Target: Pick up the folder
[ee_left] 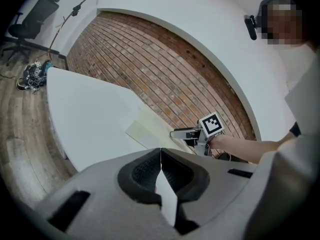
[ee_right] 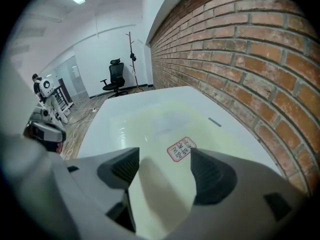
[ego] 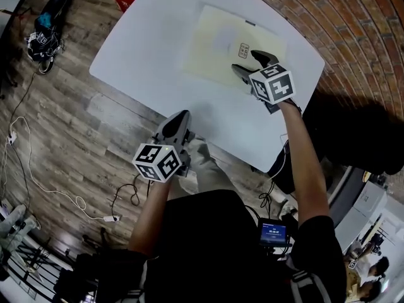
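Plainly, the folder [ego: 230,46] lies flat on the white desk [ego: 145,55], toward the far right part near the brick wall [ego: 353,17]. It is pale yellow. In the head view its long axis runs from about 10 o'clock to 4 o'clock, with the short sides facing 10 and 4. A red-bordered label [ego: 243,50] sits near its 5 o'clock end; the print is too small to read. A small dark mark [ego: 250,23] on the far long edge cannot be made out.

The right gripper [ego: 246,63] is over the folder's 5 o'clock corner and covers that corner in the head view. Its jaws stand wide. In the right gripper view the label shows between them, and the pads close on nothing. Whether the jaw tips touch the sheet, I cannot tell.

The left gripper [ego: 178,120] hangs at the desk's near edge, at 7 o'clock from the folder and well apart from it. Its jaws are pressed together with nothing between them. In the left gripper view the gripper's own body cuts off the folder's near part.
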`<state>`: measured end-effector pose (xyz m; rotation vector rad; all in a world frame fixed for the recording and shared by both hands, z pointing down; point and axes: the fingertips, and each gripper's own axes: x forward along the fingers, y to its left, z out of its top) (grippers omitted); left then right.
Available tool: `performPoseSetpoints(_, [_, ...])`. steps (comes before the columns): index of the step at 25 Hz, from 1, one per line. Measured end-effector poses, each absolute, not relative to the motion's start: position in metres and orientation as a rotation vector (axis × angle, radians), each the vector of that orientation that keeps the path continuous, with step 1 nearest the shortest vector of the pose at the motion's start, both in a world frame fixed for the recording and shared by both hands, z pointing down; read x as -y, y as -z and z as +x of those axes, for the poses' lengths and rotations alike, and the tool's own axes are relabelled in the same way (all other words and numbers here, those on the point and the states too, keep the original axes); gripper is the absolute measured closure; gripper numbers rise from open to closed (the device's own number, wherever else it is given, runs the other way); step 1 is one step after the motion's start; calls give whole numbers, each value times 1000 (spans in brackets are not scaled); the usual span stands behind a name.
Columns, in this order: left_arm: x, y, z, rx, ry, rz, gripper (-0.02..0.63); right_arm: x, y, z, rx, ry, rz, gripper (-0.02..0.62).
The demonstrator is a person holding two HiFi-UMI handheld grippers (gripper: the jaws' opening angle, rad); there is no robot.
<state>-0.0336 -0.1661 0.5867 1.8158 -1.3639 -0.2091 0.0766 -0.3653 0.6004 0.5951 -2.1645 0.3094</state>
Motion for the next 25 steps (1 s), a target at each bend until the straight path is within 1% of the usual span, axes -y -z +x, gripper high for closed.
performPoseSetpoints(8, [166, -591, -41, 1359, 213, 1804, 591, 370, -610, 72, 2151, -388, 598, 305])
performPoseSetpoints(25, [168, -595, -40, 1348, 218, 1790, 591, 361, -611, 65, 2188, -388, 589, 305])
